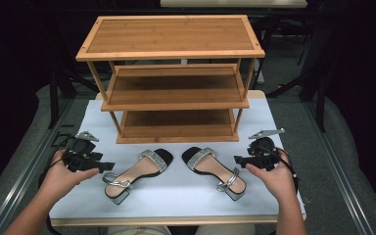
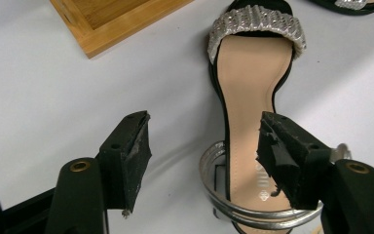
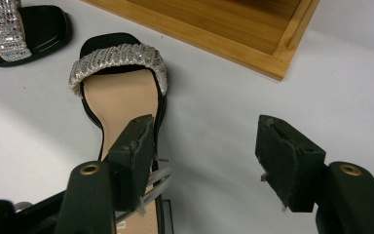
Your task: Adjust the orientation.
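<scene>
Two black heeled sandals with glittery silver straps lie side by side on the white tabletop in front of a wooden rack. In the high view my left gripper [image 1: 108, 166] sits beside the heel of the left sandal [image 1: 137, 174], and my right gripper [image 1: 238, 160] beside the right sandal [image 1: 213, 169]. In the left gripper view the left gripper [image 2: 204, 131] stands open, its right jaw over the heel end and ankle strap of the left sandal [image 2: 251, 87]. The right gripper [image 3: 204, 129] is open too, its left jaw over the heel end of the right sandal [image 3: 119, 92]. Neither holds anything.
A three-shelf wooden rack [image 1: 176, 93] stands at the back of the white table [image 1: 176, 200], all its shelves bare; its bottom shelf edge lies just behind the sandals' toes. Dark floor and metal rails flank the table.
</scene>
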